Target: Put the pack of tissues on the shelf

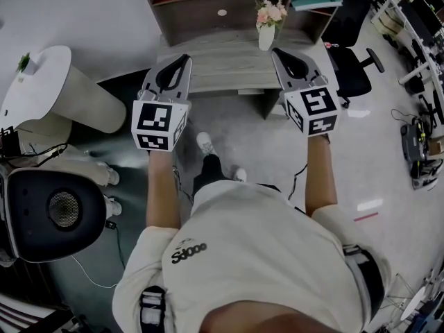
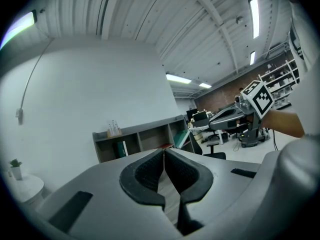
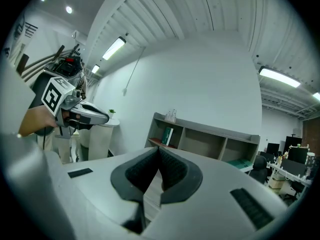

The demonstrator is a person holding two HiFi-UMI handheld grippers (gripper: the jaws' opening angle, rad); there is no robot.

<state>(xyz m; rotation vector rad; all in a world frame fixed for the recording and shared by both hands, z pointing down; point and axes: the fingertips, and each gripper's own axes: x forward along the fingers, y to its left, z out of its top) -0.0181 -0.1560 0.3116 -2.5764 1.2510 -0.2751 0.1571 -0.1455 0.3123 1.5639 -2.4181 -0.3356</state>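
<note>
Your left gripper (image 1: 180,62) and right gripper (image 1: 280,53) are both closed on nothing, side by side; the shelf (image 1: 229,5) lies straight ahead beyond the table (image 1: 222,68); no view shows the pack of tissues, so which hand is nearer can't be judged.

Shirt (image 1: 243,255) logo print, not legible.

The grey left gripper (image 1: 184,57) and right gripper (image 1: 276,50) bear black-and-white square-patterned marker cubes (image 1: 158,123), the white vase (image 1: 266,40) holds pink flowers (image 1: 270,11), the shelf (image 1: 201,23) is grey-brown, the office chair (image 1: 350,71) black and the shirt (image 1: 257,255) cream.
</note>
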